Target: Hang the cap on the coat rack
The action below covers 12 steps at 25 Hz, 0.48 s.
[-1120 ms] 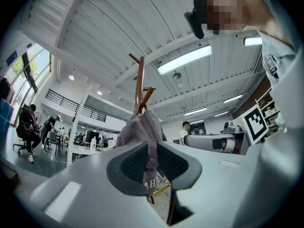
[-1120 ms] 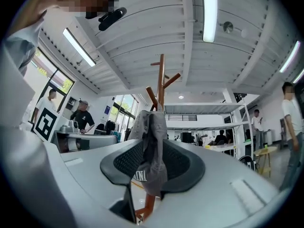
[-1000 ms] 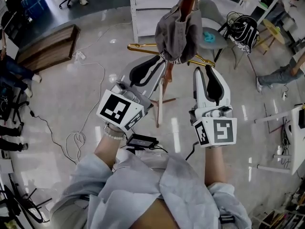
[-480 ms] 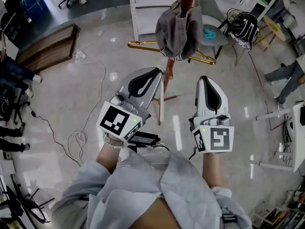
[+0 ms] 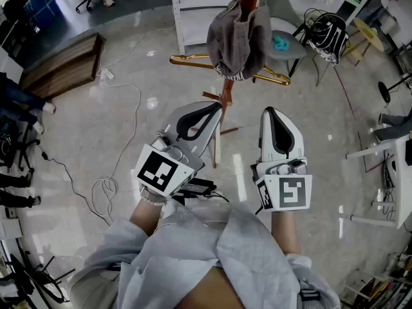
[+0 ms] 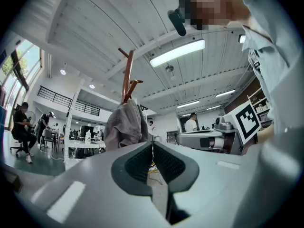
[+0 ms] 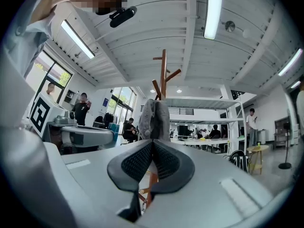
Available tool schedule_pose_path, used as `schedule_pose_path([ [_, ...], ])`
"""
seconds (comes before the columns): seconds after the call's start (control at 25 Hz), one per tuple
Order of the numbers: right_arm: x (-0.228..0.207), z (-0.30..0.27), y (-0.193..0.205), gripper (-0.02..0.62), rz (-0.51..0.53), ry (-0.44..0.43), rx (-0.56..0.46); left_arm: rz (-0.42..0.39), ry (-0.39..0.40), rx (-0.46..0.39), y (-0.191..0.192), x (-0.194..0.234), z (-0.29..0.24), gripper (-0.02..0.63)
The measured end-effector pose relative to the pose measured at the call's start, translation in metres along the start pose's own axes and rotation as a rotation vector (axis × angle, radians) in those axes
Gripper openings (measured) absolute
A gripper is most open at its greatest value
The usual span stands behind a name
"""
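Note:
The grey cap (image 5: 239, 37) hangs on the brown wooden coat rack (image 5: 225, 98), draped over a peg near its top. Both grippers are held back from it, pointing toward the rack, and touch nothing. My left gripper (image 5: 215, 106) is shut and empty, just left of the pole. My right gripper (image 5: 269, 111), to the right of the pole, has just been closing; its pads now meet with nothing between them. In the left gripper view the cap (image 6: 124, 127) hangs beyond the shut tips (image 6: 152, 141). In the right gripper view the cap (image 7: 153, 113) hangs on the rack (image 7: 163, 75) past the shut tips (image 7: 153, 140).
A gold hanger (image 5: 193, 61) lies across the rack's lower part. Behind it stand a white shelf unit (image 5: 193, 11), a grey chair (image 5: 286, 18) and a black backpack (image 5: 328, 37). A wooden bench (image 5: 64, 60) is at left; cables (image 5: 103, 188) trail over the floor.
Both grippers have drawn back from the cap toward the person and sunk a little. The right jaws went from open to shut. The cap stays on the rack.

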State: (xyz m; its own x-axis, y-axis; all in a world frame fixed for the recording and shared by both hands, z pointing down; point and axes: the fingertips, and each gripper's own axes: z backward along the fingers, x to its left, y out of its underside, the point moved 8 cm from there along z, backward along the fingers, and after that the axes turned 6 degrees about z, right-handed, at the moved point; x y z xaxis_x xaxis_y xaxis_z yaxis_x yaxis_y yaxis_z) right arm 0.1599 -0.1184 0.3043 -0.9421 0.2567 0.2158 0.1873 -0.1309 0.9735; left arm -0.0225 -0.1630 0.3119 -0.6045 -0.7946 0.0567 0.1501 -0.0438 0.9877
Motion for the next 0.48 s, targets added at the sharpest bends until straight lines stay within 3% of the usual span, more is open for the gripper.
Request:
schedule_pose_path([
  [0.08,0.0006,0.0008,-0.0001,0.008,0.002,0.001,0.002,-0.003,0.002,-0.029,0.0005,0.0014,0.0,0.012],
  [0.48,0.0007,0.0055,-0.004,0.008,0.012,0.001,-0.001,-0.002,0.002,-0.016,-0.0011,-0.0019,0.0018,0.012],
])
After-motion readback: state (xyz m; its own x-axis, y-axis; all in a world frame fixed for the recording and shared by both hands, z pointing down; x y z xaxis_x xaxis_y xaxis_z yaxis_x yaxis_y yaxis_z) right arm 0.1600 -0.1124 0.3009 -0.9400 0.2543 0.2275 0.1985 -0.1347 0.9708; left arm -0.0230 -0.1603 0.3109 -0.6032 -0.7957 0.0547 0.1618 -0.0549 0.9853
